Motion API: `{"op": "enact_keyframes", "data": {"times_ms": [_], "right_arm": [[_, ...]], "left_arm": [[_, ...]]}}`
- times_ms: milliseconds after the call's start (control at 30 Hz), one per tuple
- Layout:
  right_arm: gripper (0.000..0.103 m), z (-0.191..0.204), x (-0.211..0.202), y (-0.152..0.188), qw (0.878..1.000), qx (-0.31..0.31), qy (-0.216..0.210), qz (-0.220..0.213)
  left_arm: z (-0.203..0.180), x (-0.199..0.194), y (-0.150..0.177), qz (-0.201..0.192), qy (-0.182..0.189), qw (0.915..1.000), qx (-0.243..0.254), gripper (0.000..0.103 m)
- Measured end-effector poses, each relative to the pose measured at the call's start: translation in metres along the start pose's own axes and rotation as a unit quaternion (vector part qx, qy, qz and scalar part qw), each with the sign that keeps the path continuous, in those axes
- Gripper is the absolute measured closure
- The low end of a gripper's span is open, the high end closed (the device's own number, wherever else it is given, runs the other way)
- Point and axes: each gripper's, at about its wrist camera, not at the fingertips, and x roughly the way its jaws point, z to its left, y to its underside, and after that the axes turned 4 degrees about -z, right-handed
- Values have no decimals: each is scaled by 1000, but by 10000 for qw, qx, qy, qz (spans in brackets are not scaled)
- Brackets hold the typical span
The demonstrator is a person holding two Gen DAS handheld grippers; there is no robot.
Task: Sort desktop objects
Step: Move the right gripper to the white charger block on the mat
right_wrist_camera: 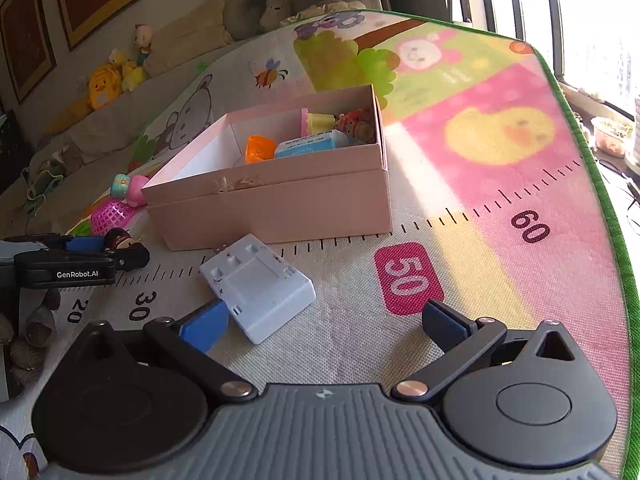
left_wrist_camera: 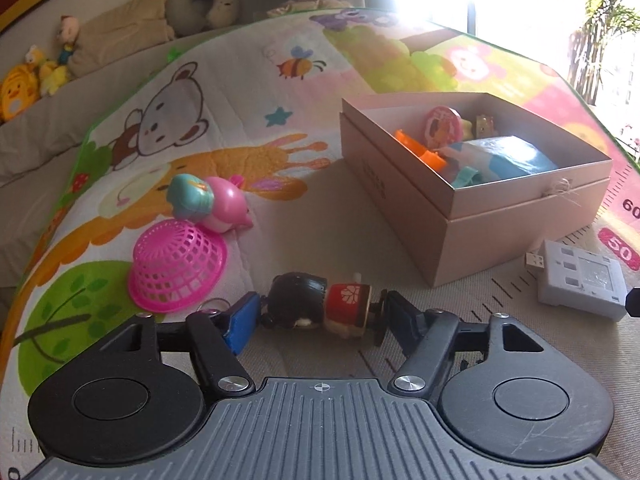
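My left gripper (left_wrist_camera: 320, 316) is shut on a small wooden doll (left_wrist_camera: 320, 302) with a black head and a red body, held sideways just above the play mat. It also shows in the right wrist view (right_wrist_camera: 120, 240), at the far left. A pink open box (left_wrist_camera: 476, 184) with several toys inside stands ahead to the right of it; in the right wrist view the box (right_wrist_camera: 272, 204) is ahead at centre. My right gripper (right_wrist_camera: 324, 326) is open and empty. A white plastic charger (right_wrist_camera: 258, 288) lies just ahead of its left finger.
A pink mesh basket (left_wrist_camera: 178, 270) lies upside down left of the doll, with a pink and teal toy (left_wrist_camera: 212, 204) behind it. The white charger (left_wrist_camera: 580, 278) lies right of the left gripper. Plush toys (right_wrist_camera: 106, 82) line the sofa behind the mat.
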Motion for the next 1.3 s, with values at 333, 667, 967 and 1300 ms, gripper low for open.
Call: {"op": "enact_keyframes", "data": {"times_ms": [333, 667, 967, 1300], "right_arm": [[0, 7, 4, 0, 9994, -279, 112, 147], [2, 35, 14, -4, 9780, -1159, 1735, -13], [0, 55, 22, -20, 9949, -737, 522, 437], [12, 76, 59, -29, 9939, -803, 618, 435]], "left_arm": [[-33, -52, 33, 29, 800, 9968, 49, 31], [-38, -64, 44, -194, 655, 9976, 58, 6], [-37, -63, 44, -195, 659, 9976, -44, 4], [-35, -62, 45, -157, 659, 9977, -78, 4]]}}
